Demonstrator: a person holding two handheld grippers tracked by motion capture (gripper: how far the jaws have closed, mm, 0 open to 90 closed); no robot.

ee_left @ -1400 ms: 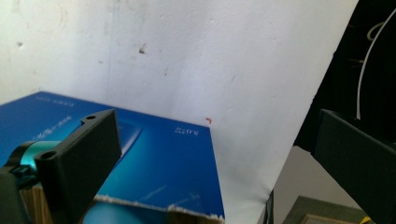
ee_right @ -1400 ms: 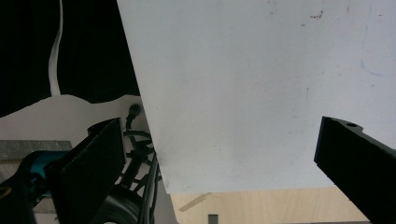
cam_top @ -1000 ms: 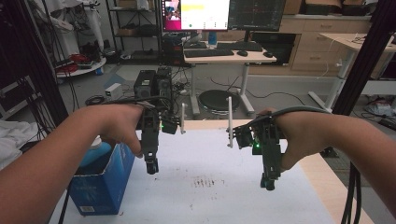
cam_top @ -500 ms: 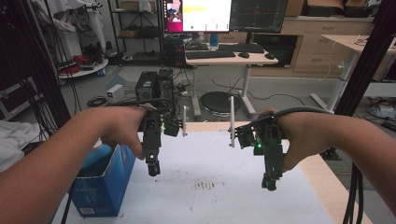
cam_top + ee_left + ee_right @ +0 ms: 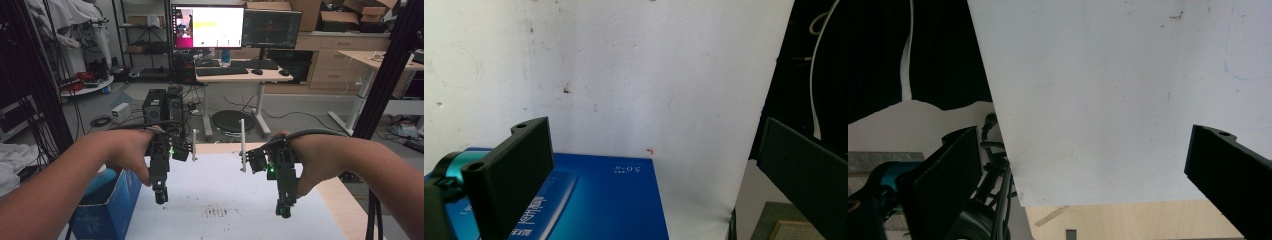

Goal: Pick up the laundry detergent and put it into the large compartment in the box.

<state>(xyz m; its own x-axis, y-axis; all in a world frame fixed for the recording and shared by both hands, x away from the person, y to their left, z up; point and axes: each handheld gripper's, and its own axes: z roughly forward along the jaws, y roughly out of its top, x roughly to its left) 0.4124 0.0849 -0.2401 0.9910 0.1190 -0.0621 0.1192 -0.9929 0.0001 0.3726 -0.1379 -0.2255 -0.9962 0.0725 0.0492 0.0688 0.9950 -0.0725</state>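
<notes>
**A:** Where is each hand-held gripper?

**B:** The left hand-held gripper [image 5: 160,196] hangs nose-down over the white tabletop [image 5: 220,190], held by the person's left hand [image 5: 131,152]. The right hand-held gripper [image 5: 283,210] also points down, a little nearer the camera, held by the right hand [image 5: 307,157]. They are well apart, with bare tabletop between them.

**A:** Are their jaws open or closed?

**B:** Both are spread wide with nothing between them. In the left gripper view one black jaw stands at the lower left and the other at the far right, with white surface in the gap. The right gripper view shows the same wide spread.

**A:** Any containers?

**B:** A blue cardboard box [image 5: 102,215] stands at the tabletop's left edge, just beside the left forearm. Its top is open, and a pale blue object [image 5: 100,181] sits inside; I cannot tell what it is. In the left gripper view the box's printed blue face [image 5: 594,200] lies below the jaws.

**A:** What else is on the tabletop?

**B:** A dark smudge [image 5: 217,212] marks the white sheet between the two grippers. Bare wood [image 5: 340,200] shows along the right edge.

**A:** And behind?

**B:** A desk [image 5: 235,76] carrying two monitors [image 5: 235,26] and a keyboard [image 5: 221,71].
</notes>
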